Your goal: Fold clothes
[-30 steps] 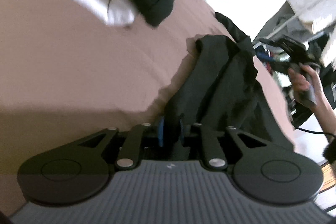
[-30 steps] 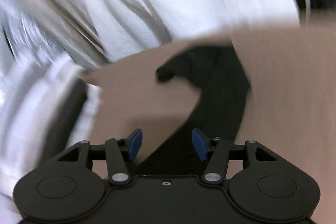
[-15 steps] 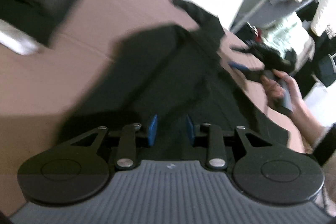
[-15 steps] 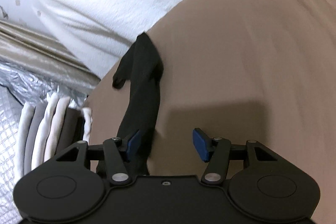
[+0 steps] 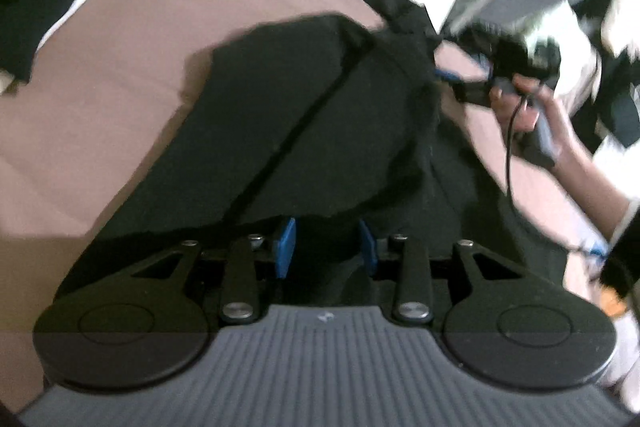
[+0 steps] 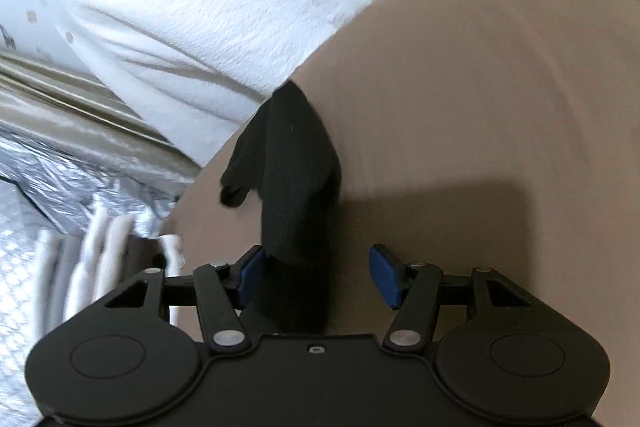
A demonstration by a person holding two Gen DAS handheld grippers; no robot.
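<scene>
Left gripper [image 5: 326, 247] jaws have just been opening, now part open, black garment [image 5: 304, 115] lying between and ahead of them, no pinch visible: looks like a release after laying a fold. Right gripper [image 6: 316, 277] now sits lower, wide open, astride the garment's narrow end [image 6: 292, 187] on the brown bed [image 6: 480, 87], not gripping. Next grab likely there.

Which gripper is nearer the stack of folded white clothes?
Right. The right gripper sits just beside the stack of folded white clothes, at the bed's edge. The left gripper is over the black garment; no stack in its view.
</scene>
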